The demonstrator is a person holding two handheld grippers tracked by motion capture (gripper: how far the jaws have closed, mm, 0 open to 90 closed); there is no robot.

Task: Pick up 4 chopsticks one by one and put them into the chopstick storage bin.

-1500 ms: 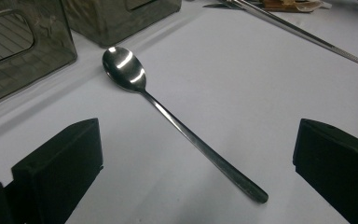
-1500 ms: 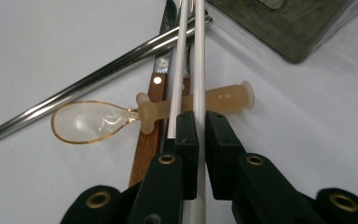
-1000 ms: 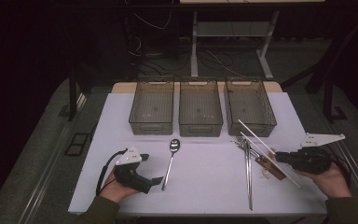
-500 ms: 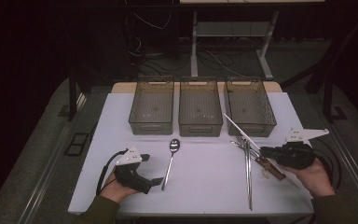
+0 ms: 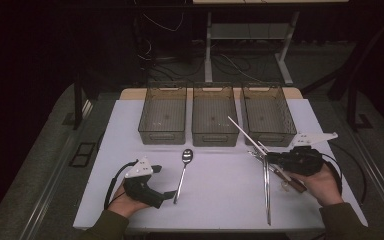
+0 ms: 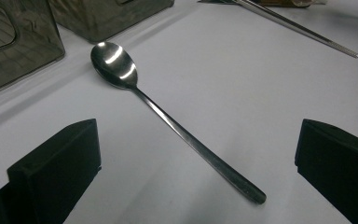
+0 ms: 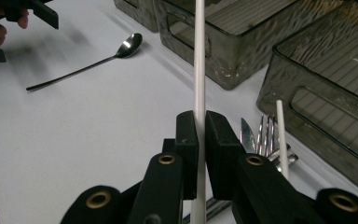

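Note:
My right gripper is shut on a thin white chopstick, held above the table and slanting up to the far left, in front of the middle bin and right bin. In the right gripper view the jaws pinch the chopstick low on its length. A second white stick lies on a pile of forks below. My left gripper rests open near the front left. A steel spoon lies between its wide-apart fingers, untouched.
Three smoky clear bins stand in a row at the back of the white mat, the left bin included. A long metal chopstick and a brown-handled utensil lie by the right hand. The mat's front edge is near both hands.
The right gripper has carried the white chopstick leftward and slightly farther from the person, lifting it a little. The left gripper and spoon have stayed put.

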